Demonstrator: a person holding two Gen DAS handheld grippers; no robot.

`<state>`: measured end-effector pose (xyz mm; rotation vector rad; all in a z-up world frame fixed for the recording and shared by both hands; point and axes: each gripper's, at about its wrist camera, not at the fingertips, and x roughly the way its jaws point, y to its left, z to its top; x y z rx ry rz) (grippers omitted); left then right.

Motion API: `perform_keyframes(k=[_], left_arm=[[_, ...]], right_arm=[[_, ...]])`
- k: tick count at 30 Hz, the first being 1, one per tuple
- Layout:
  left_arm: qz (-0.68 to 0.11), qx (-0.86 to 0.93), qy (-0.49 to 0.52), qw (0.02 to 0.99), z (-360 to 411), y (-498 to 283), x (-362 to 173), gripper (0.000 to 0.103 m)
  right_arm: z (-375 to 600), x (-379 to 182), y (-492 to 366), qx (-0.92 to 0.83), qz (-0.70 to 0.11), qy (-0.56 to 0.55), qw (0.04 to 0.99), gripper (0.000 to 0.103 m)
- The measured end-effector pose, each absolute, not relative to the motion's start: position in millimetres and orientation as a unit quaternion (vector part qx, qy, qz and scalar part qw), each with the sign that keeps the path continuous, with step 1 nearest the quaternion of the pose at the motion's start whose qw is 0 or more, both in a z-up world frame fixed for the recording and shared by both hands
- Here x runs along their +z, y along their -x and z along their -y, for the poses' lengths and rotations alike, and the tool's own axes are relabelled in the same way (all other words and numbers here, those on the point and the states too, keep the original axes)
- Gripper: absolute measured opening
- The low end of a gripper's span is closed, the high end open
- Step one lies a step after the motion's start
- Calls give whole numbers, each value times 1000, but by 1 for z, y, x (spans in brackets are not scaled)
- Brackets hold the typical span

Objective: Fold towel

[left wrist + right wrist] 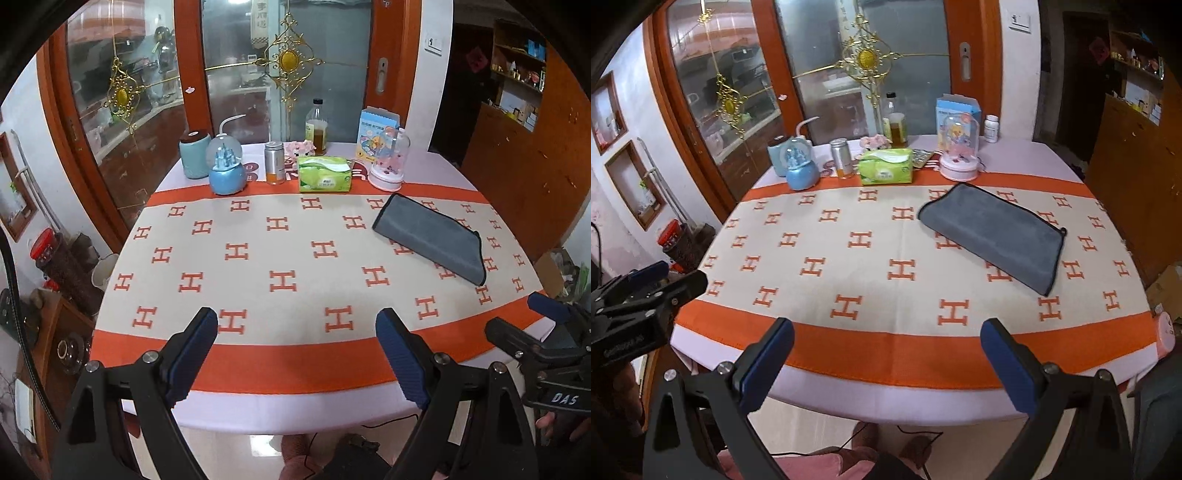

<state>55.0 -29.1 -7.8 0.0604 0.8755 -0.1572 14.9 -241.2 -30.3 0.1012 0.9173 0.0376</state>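
- Grey towel (pixel 432 238), folded into a long rectangle with a dark bound edge, lies flat on the cloth (pixel 280 258), ahead and to the right of the left gripper (pixel 297 334).
- From the right gripper (pixel 886 343) the towel (pixel 993 236) lies ahead and slightly right, well apart from both fingertips; its long axis runs obliquely, the near end to the right.
- Left gripper: released, jaws spread wide, blue pads (pixel 195 350) facing each other with nothing between them; it hangs over the near orange border of the cloth.
- Right gripper: likewise released and empty, jaws wide, pads (pixel 1008 365) over the near table edge.
- Each tool appears in the other's view: the right gripper (pixel 543 332) at the right margin of the left view, the left gripper (pixel 646 291) at the left margin of the right view.
- Cloth: beige field with orange H motifs and an orange border, covering most of the table (pixel 905 402).
- Beyond the towel, along the far table edge, left to right: teal canister (pixel 194 153), blue snow globe (pixel 226 168), metal tin (pixel 275 162), green tissue pack (pixel 324 174), bottle (pixel 316 127) of amber liquid behind it, glass dome (pixel 388 160) on a pink base, printed box (pixel 376 127) behind the dome.
- White pill bottle (pixel 991 128) stands right of the dome, seen in the right view only.
- Glass doors (pixel 864 70) with gilt ornaments stand behind the table.
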Motion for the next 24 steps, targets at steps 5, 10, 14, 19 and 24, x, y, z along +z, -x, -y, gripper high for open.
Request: perform_keyframes(k=[5,10,14,19,24], left_arm=[[-425,-62,-32,902,52,-47,-9,87],[-420,-37,-31,906,62,-35,-8,87],[-414,-22,-31,909,64,-30,-6,87],[-406,-19,-33,913,65,-26,-5,90],[-399,-22,-39,916,67,-26,-3,100]], right_arm=[[253,-30,-8,22,-447,-56,892,101],[254,-25,-2,34,-452,-64,889,101],[251,-23,6,40,-445,-60,892,101],[245,-25,8,49,-442,-56,894,101],[243,-25,8,54,-438,-58,896,103]])
